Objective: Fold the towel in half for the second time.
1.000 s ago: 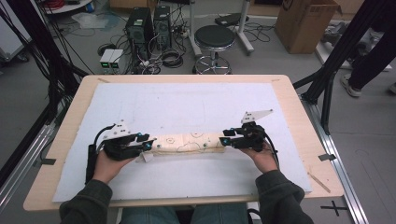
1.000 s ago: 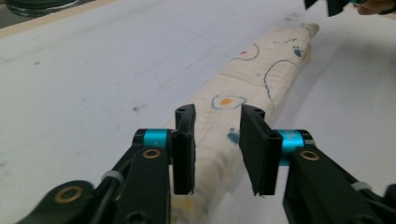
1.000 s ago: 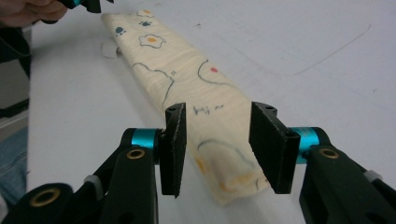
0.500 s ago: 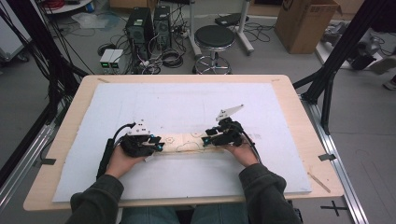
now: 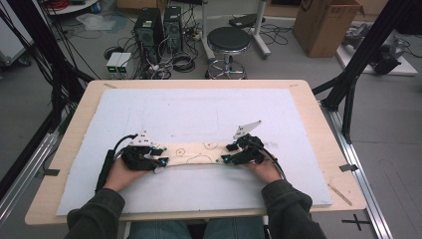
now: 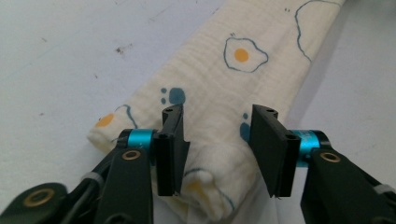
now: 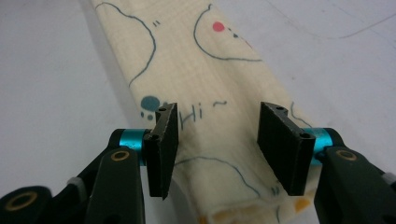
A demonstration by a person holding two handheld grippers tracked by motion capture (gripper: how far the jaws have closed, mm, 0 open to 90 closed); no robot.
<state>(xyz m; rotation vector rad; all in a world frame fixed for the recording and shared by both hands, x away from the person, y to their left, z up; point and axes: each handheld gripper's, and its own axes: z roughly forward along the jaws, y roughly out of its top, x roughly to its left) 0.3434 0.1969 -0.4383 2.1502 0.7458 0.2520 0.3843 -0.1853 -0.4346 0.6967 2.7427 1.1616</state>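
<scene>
A folded cloth (image 5: pixel 195 154) is laid flat on the white mat (image 5: pixel 199 114) covering the counter. Left gripper (image 6: pixel 219 149) and right gripper (image 7: pixel 217 149) are positioned over opposite cloth ends, jaws spread apart, nothing clamped.

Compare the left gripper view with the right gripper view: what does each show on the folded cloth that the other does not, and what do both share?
Left gripper view alone: a fried-egg print and blue paw marks on the folded cloth.
Right gripper view alone: the word "Hi" and a red dot.
Both: open black jaws straddling one end of the cream cloth, left gripper and right gripper, on the white table cover.
</scene>
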